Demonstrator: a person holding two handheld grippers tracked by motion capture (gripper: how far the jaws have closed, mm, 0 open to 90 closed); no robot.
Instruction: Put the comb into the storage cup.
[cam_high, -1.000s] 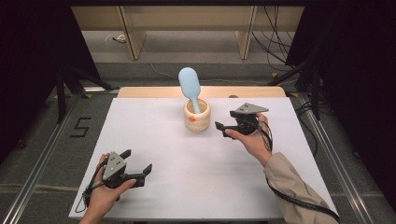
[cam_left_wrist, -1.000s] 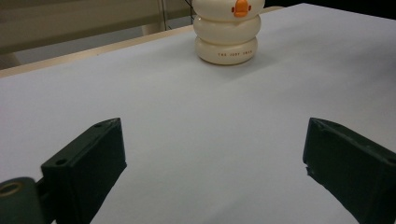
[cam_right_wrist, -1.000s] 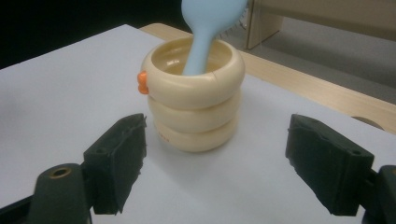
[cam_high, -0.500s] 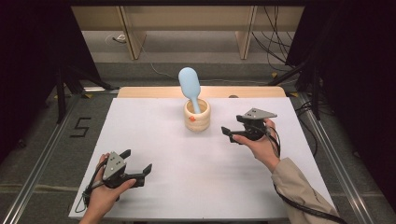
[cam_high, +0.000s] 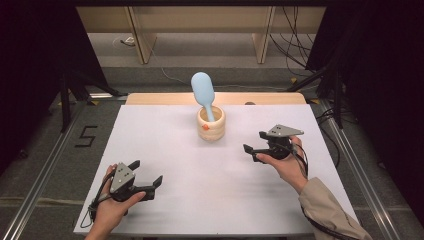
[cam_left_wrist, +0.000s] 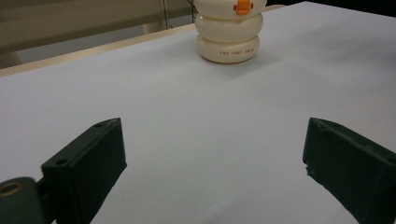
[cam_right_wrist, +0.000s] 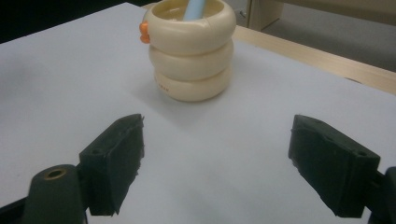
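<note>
Grippers: two, both agape; one cream holder (cam_high: 211, 125); one blue spatula (cam_high: 203, 94)

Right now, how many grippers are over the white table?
2. The left gripper is near the table's front left edge, jaws apart. The right gripper is on the right side, jaws apart, pointing toward the cream holder with the blue spoon in it.

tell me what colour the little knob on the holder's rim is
Orange knob, clearest in the right gripper view.
</note>
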